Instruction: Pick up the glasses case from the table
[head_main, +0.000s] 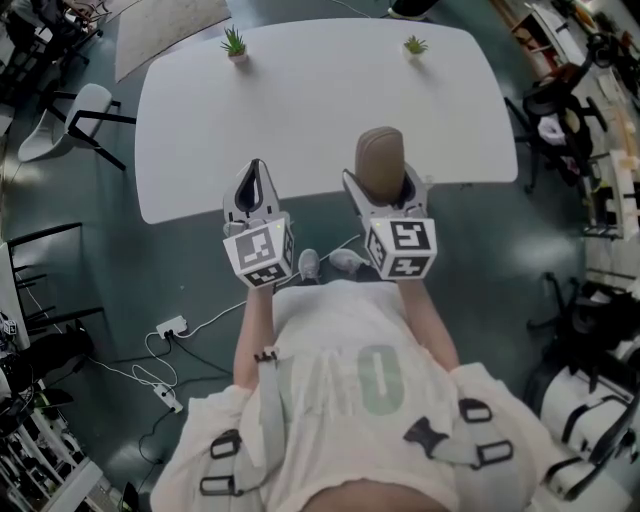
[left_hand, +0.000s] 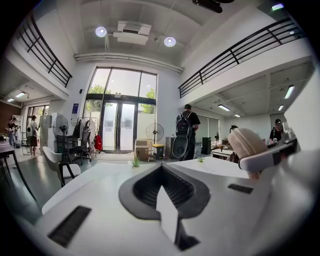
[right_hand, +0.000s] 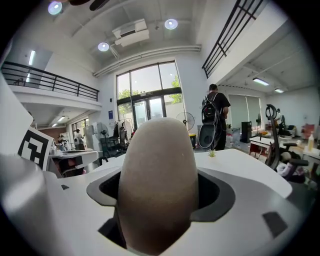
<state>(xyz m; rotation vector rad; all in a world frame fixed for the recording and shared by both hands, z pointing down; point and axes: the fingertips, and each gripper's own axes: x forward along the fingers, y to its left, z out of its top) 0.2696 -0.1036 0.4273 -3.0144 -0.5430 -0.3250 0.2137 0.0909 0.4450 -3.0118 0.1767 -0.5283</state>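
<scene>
tan glasses case (head_main: 381, 158) clamped in right gripper (head_main: 380, 185), left gripper (head_main: 253, 185) alongside, jaws together, both pointing forward

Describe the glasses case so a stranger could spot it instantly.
Start at the white table and come to its near edge, where the right gripper is shut on a rounded, tan-brown glasses case. Its neighbours on the table, two small green potted plants, stand at the far edge.

The right claw (head_main: 384, 188) grips the tan glasses case (head_main: 381, 155) over the white bench's (head_main: 320, 90) near edge; the left claw (head_main: 253, 186) hangs alongside.
</scene>
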